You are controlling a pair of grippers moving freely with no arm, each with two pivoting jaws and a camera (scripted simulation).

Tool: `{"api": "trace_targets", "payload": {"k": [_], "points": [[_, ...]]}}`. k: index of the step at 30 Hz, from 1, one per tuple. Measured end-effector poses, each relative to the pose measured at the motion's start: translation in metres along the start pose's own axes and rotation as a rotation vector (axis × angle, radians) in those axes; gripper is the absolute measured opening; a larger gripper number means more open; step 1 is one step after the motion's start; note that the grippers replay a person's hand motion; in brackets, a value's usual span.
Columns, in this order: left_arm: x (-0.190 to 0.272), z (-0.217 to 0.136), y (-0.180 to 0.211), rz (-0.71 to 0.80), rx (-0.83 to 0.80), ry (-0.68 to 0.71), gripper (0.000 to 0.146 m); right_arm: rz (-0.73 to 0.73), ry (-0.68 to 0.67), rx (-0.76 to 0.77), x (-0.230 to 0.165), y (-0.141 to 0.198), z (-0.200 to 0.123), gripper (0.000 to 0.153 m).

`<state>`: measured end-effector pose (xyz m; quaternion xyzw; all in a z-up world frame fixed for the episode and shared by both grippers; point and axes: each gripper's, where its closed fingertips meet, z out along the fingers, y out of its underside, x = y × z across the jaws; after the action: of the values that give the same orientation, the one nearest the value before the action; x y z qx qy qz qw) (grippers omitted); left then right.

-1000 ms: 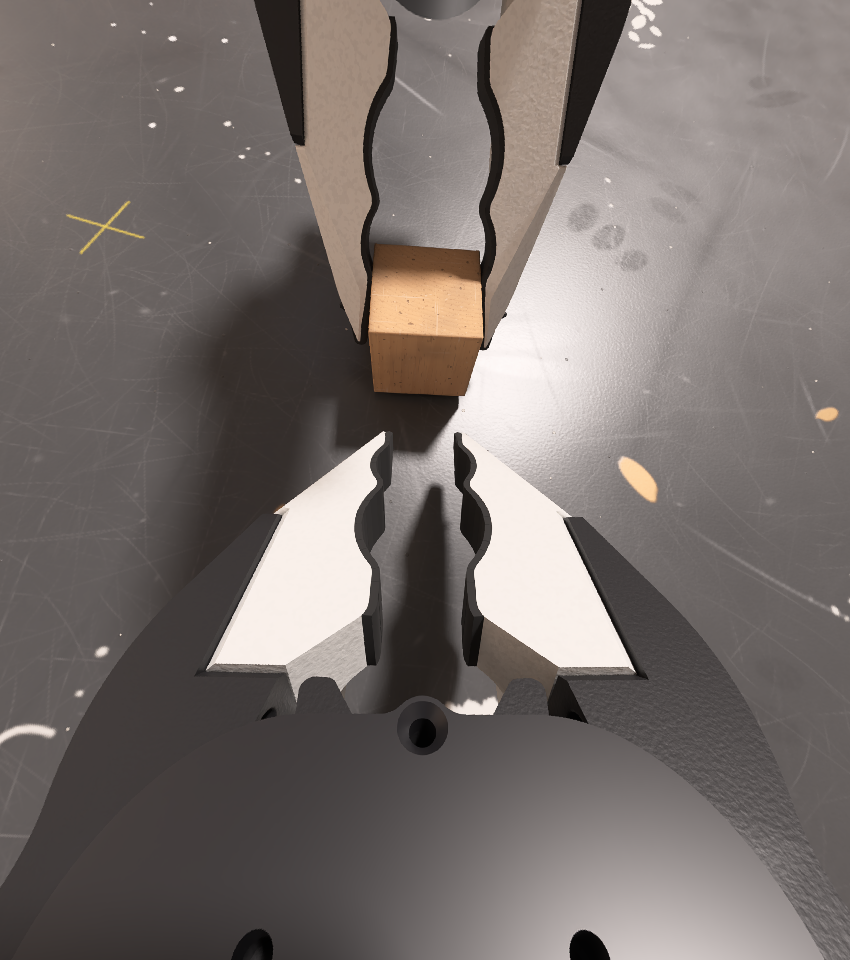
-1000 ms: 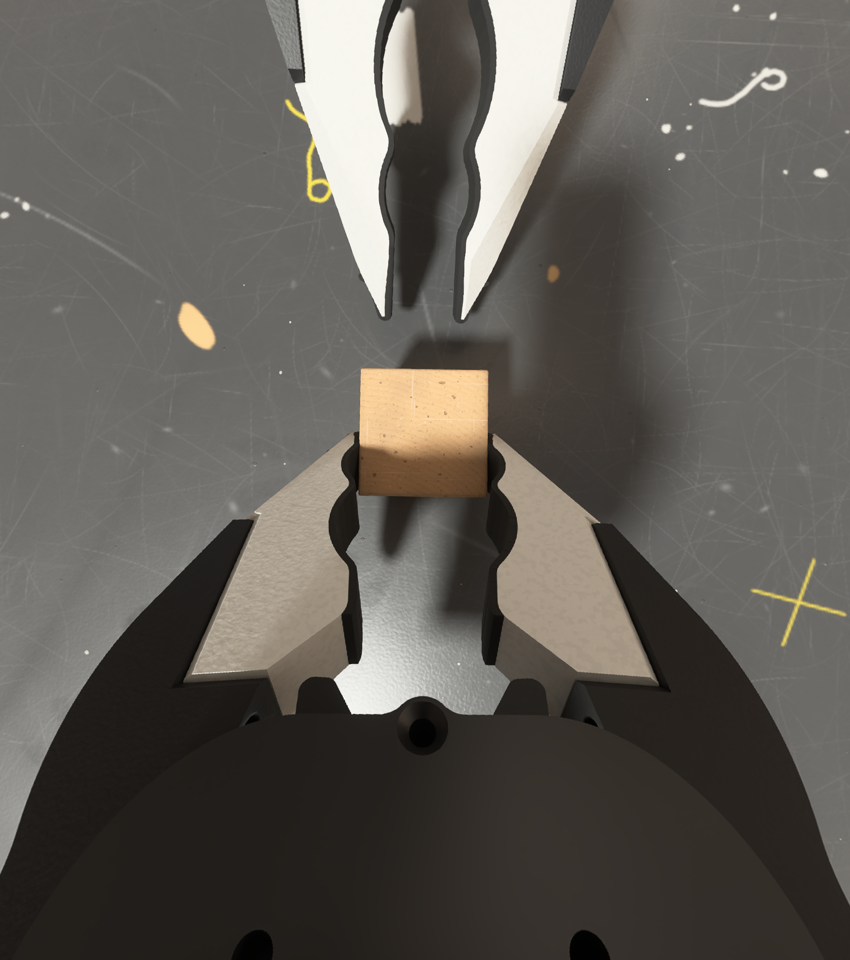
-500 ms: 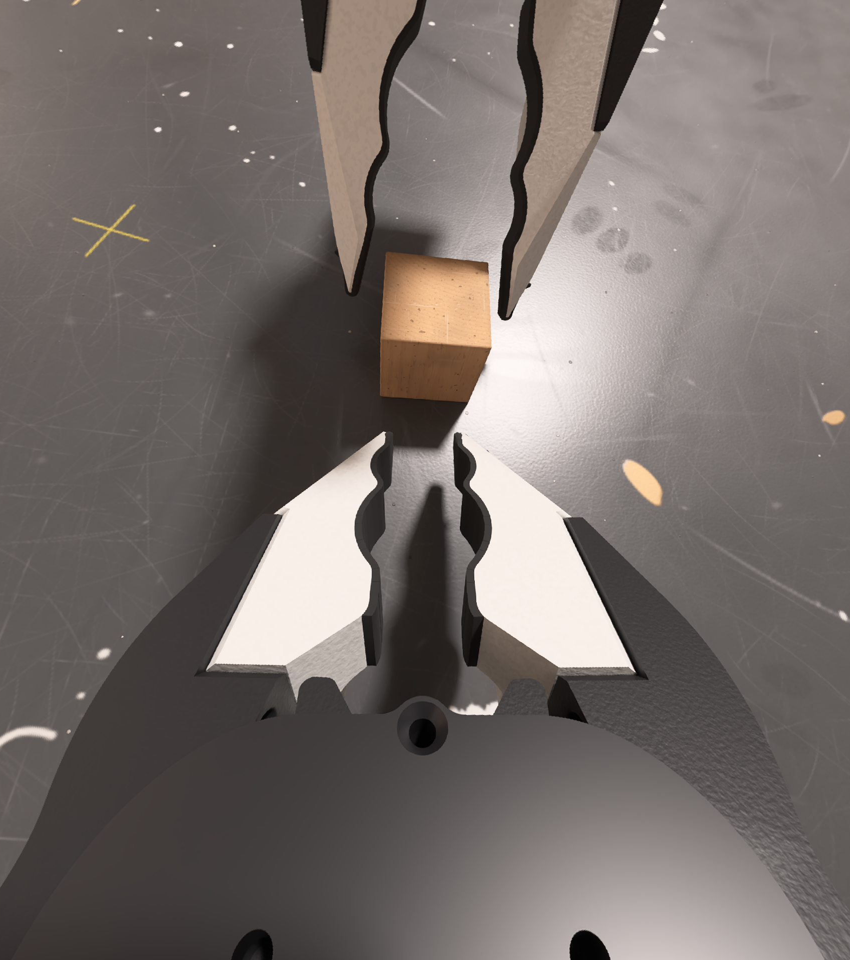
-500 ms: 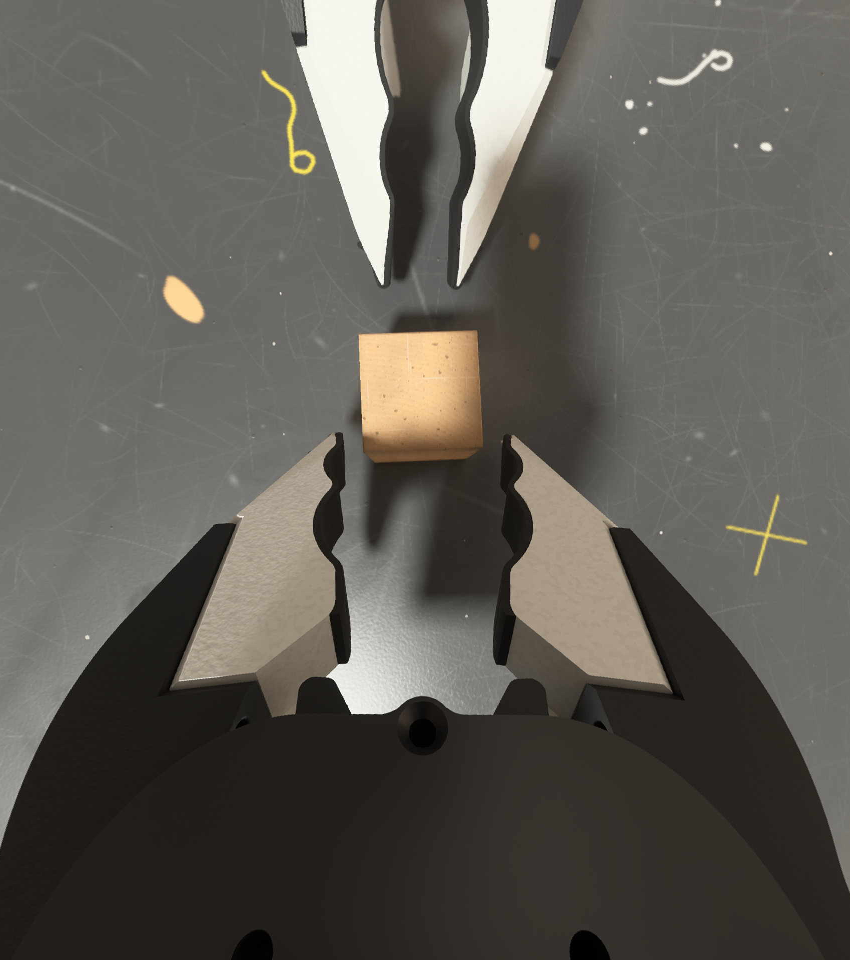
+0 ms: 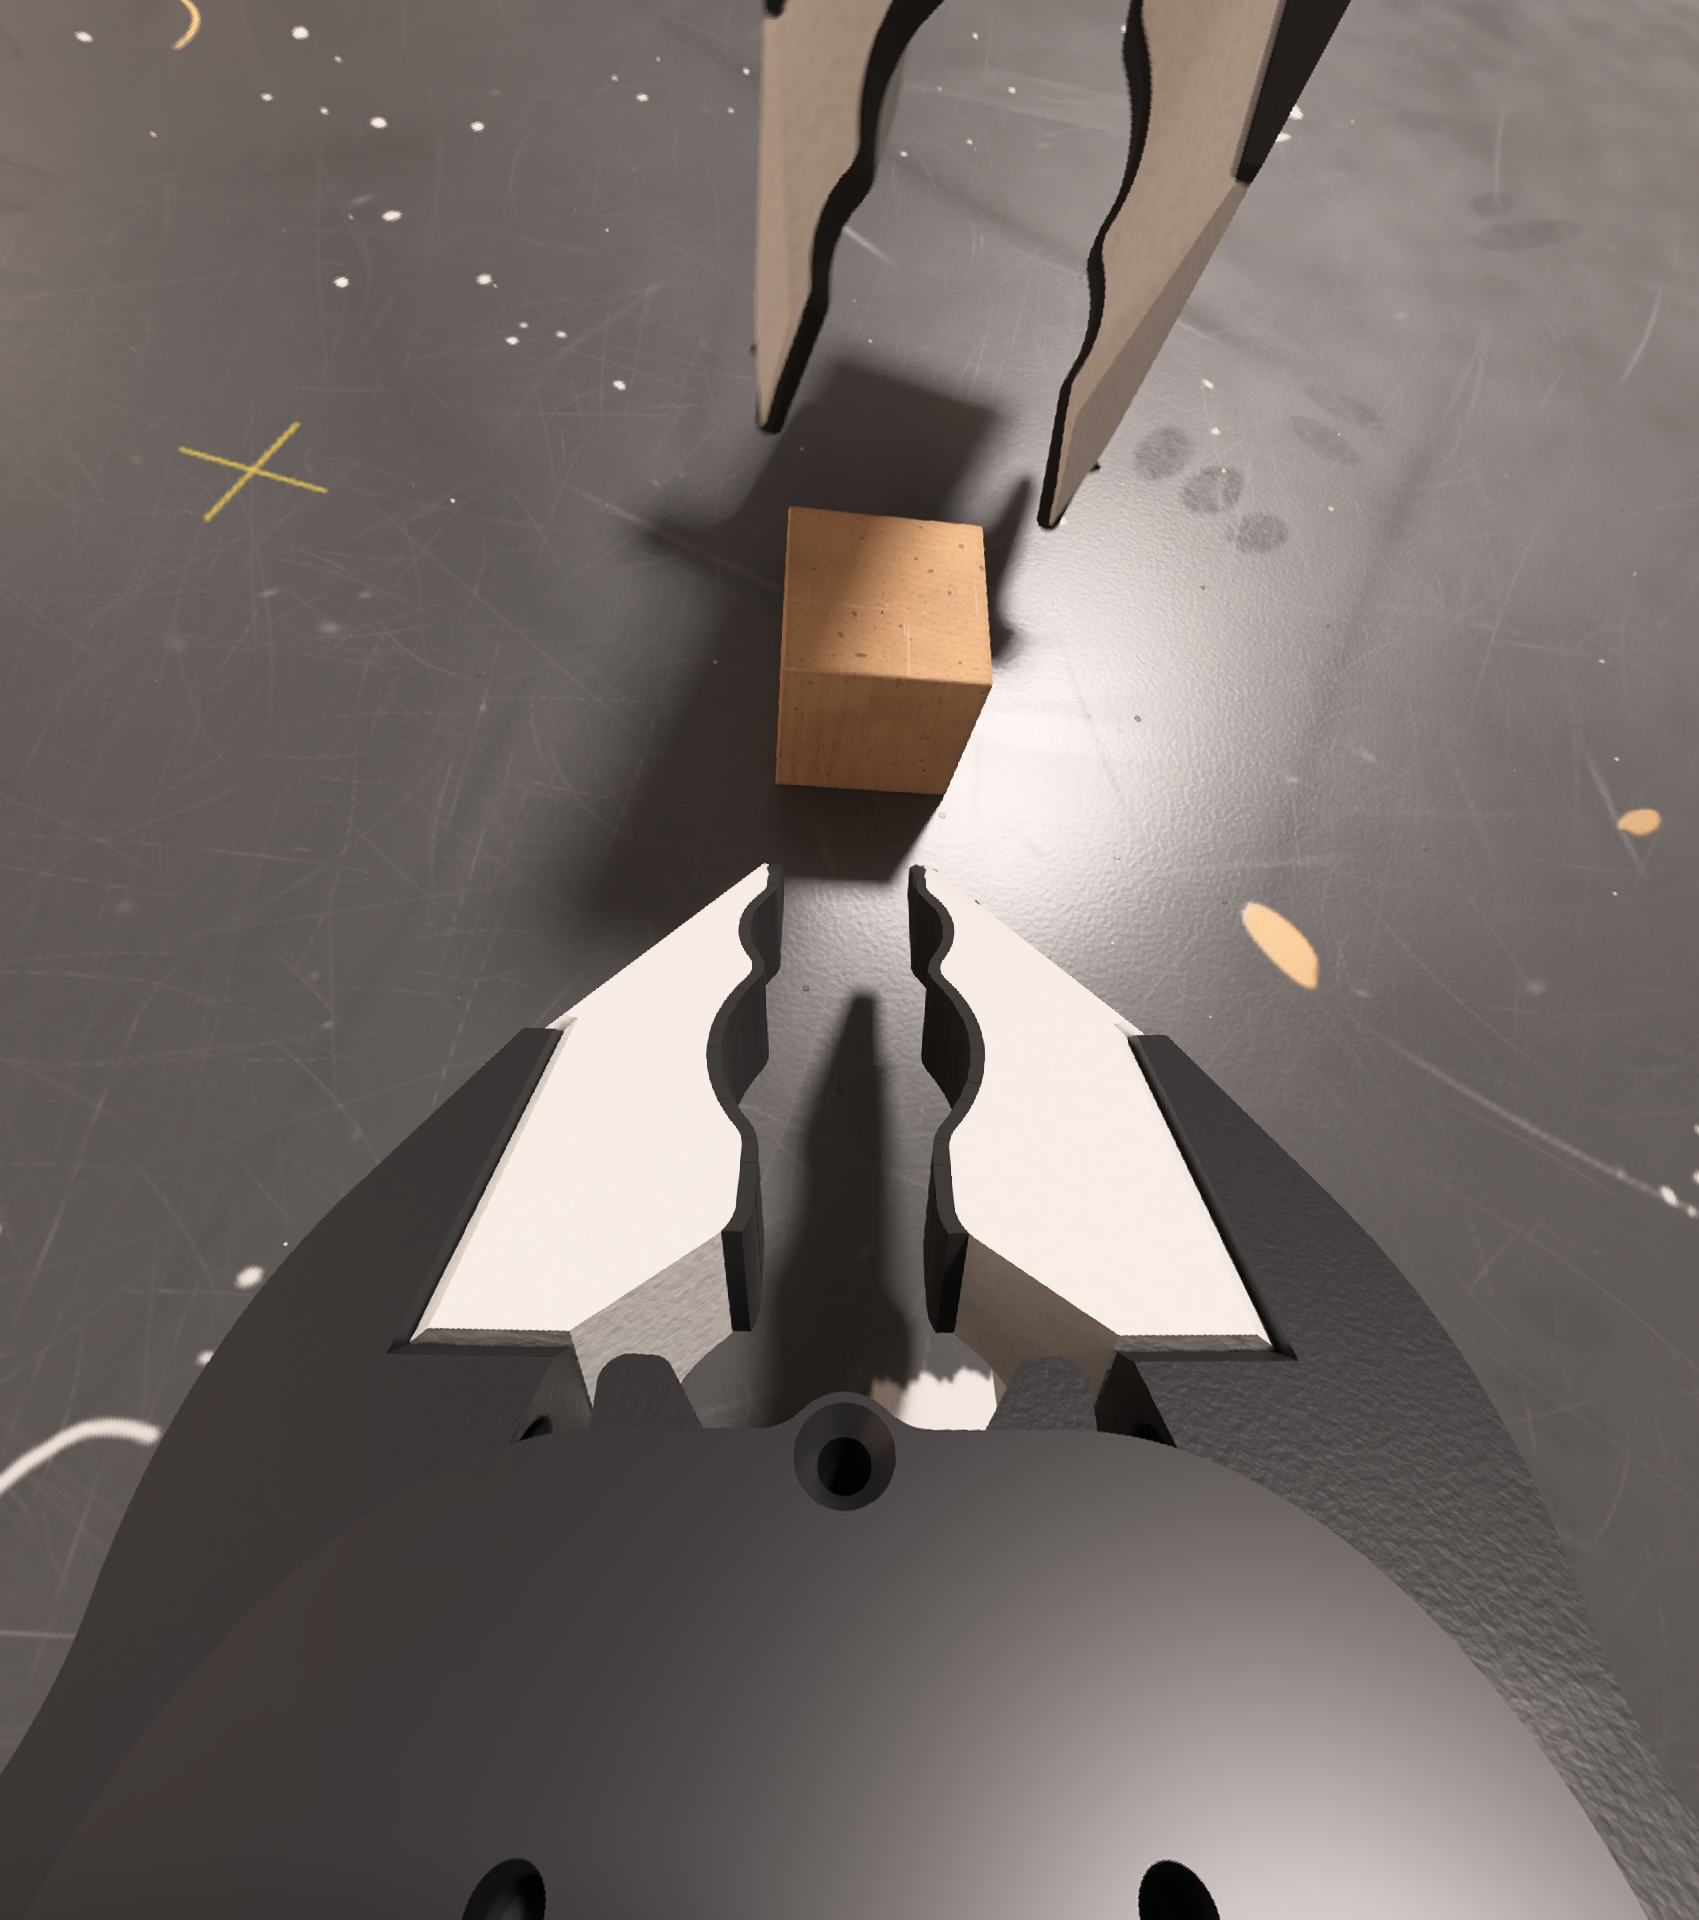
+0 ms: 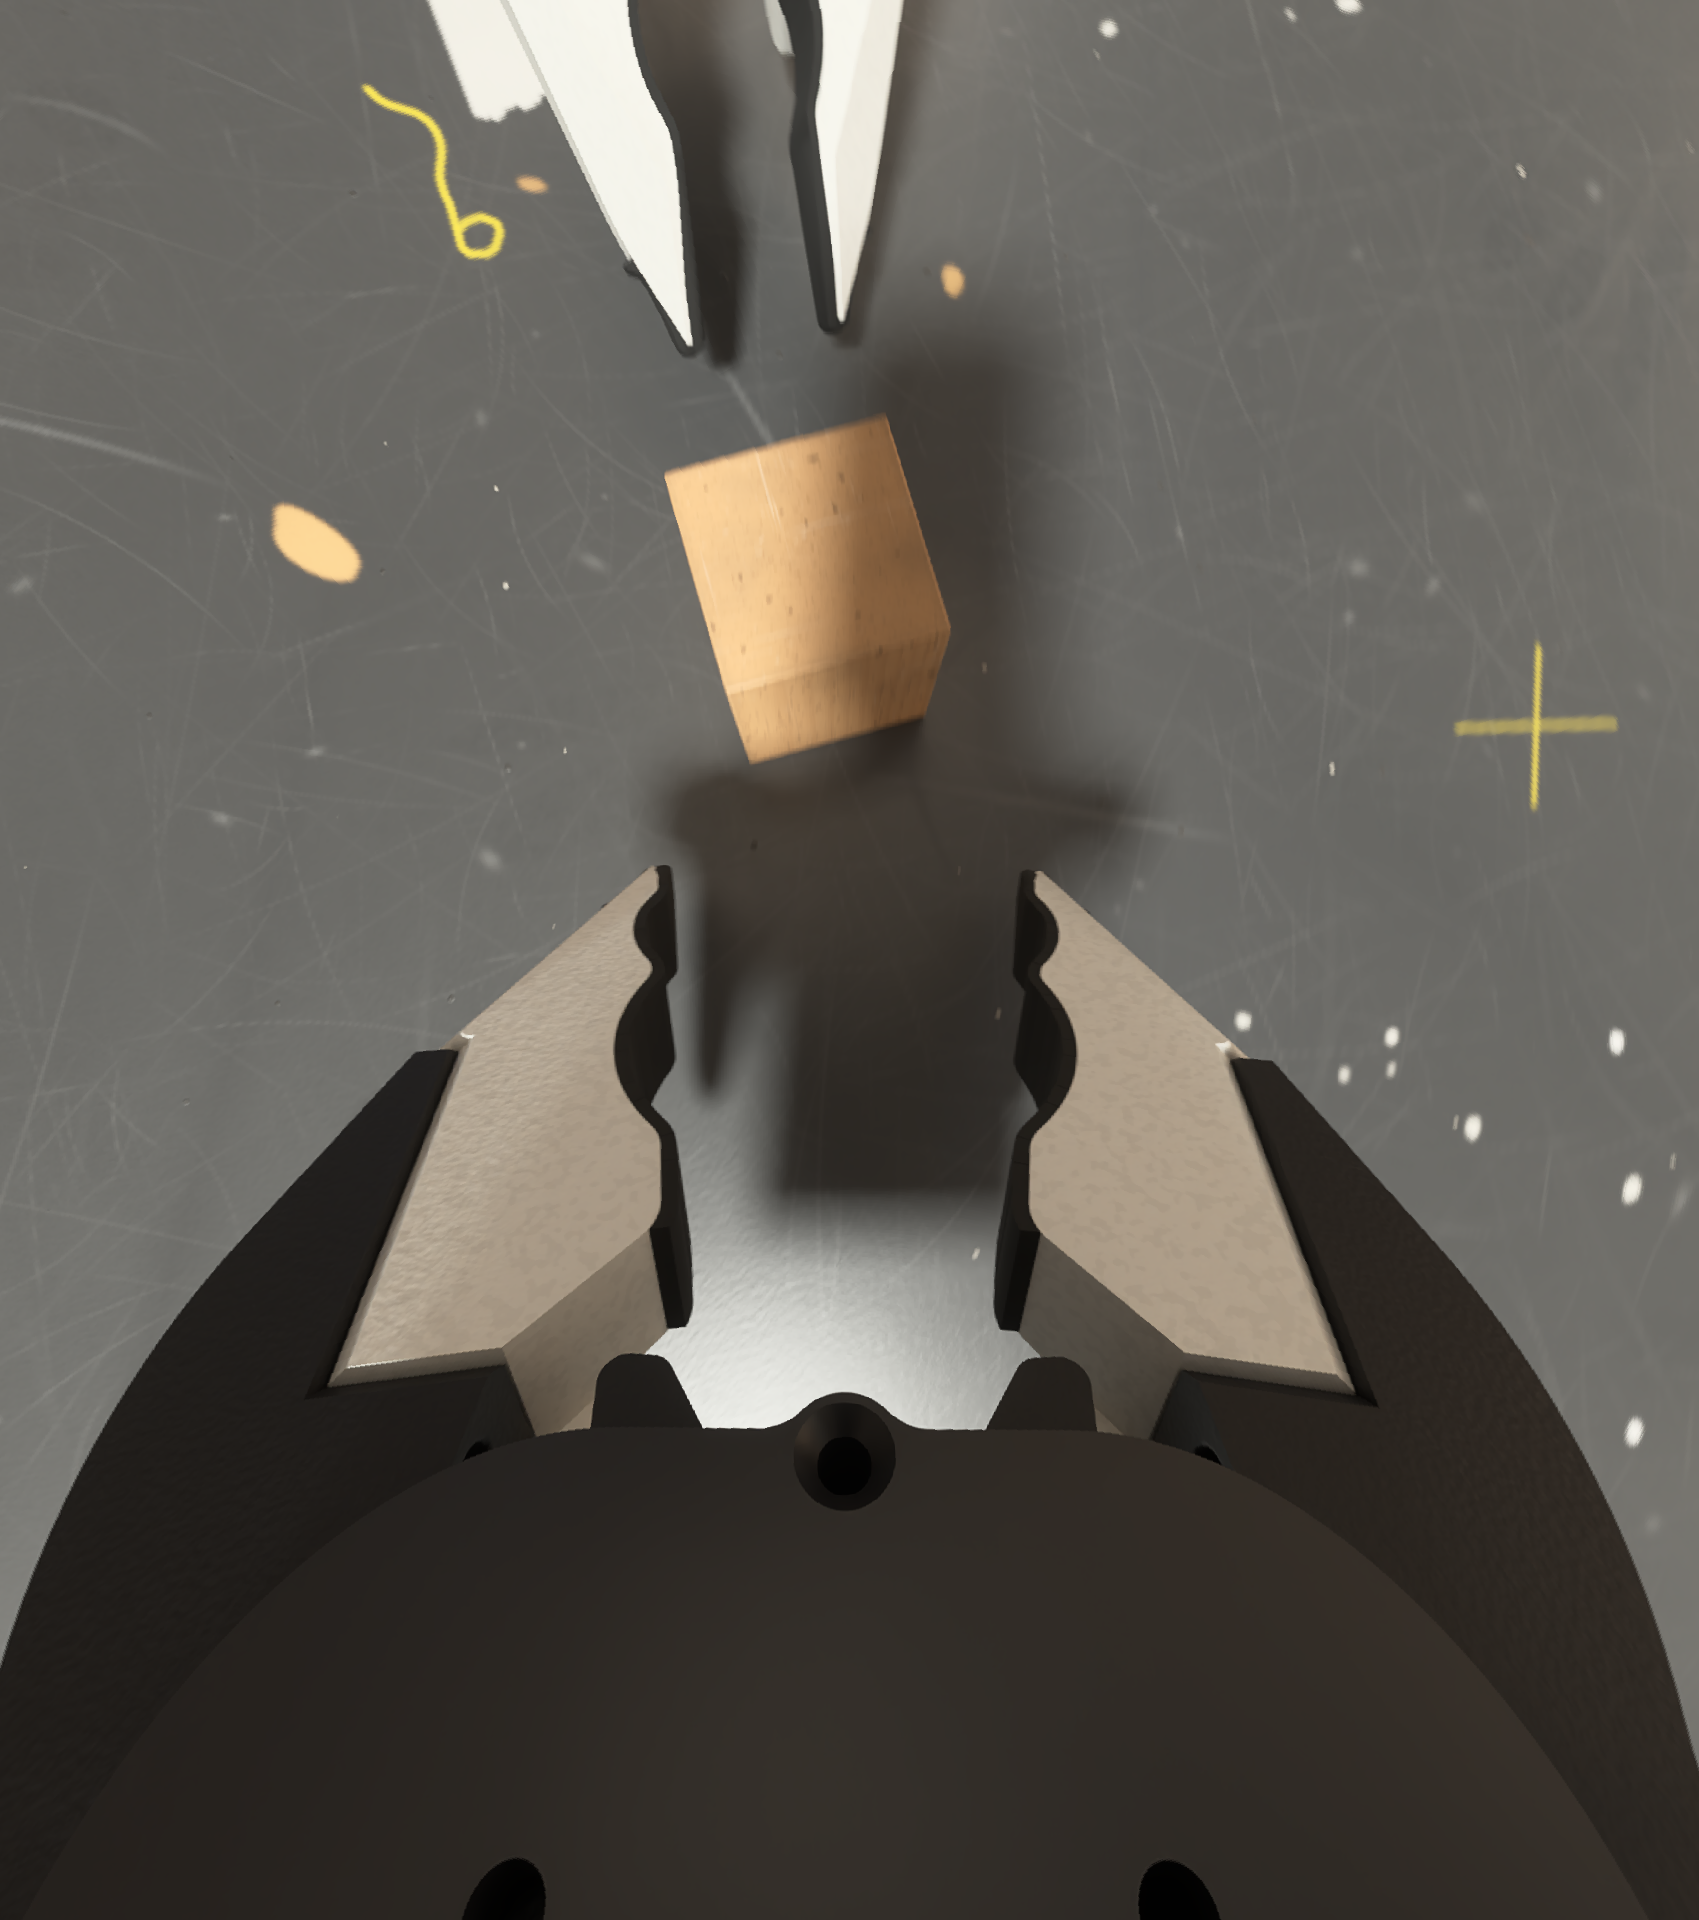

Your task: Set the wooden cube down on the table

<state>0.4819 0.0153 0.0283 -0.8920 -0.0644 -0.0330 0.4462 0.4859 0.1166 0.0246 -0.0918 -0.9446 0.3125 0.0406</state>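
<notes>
Right wrist view, nearest: right gripper [image 6: 845, 883], jaws wide apart, holding nothing. Just ahead, wooden cube [image 6: 809, 587] lies free on the dark table [image 6: 201, 935], no desk edge or corner visible. Beyond it, left gripper [image 6: 762, 338], jaws slightly apart, empty. Release step looks done; next calls for a clean retreat without nudging the cube.

The table [image 5: 305, 831] is a dark grey, scuffed surface, crossed by fine pale scratches; white specks [image 5: 377, 123] scatter over it; a yellow cross [image 5: 253, 473] is drawn on it, and a yellow squiggle [image 6: 440, 177] with a loop; orange blots [image 5: 1279, 943] lie here and there; a white curl [image 5: 3, 1475] shows low in the left wrist view; a bright glare [image 5: 1084, 727] falls on the surface; no edge or corner of the bench shows.
</notes>
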Motion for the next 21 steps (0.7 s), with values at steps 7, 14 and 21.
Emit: {"api": "trace_targets", "payload": {"k": [7, 14, 21], "points": [[0.005, 0.006, 0.003, 0.026, -0.029, 0.011, 0.024, 0.059, 0.141, -0.046, 0.006, 0.029, -0.008, 0.022], [0.019, 0.014, 0.003, 0.066, -0.055, 0.012, 0.022, -0.059, 0.11, -0.063, 0.029, 0.024, 0.001, 0.007], [0.033, 0.021, -0.002, 0.107, -0.051, 0.031, 0.023, -0.087, 0.157, -0.049, 0.064, 0.009, 0.011, 0.012]]}}
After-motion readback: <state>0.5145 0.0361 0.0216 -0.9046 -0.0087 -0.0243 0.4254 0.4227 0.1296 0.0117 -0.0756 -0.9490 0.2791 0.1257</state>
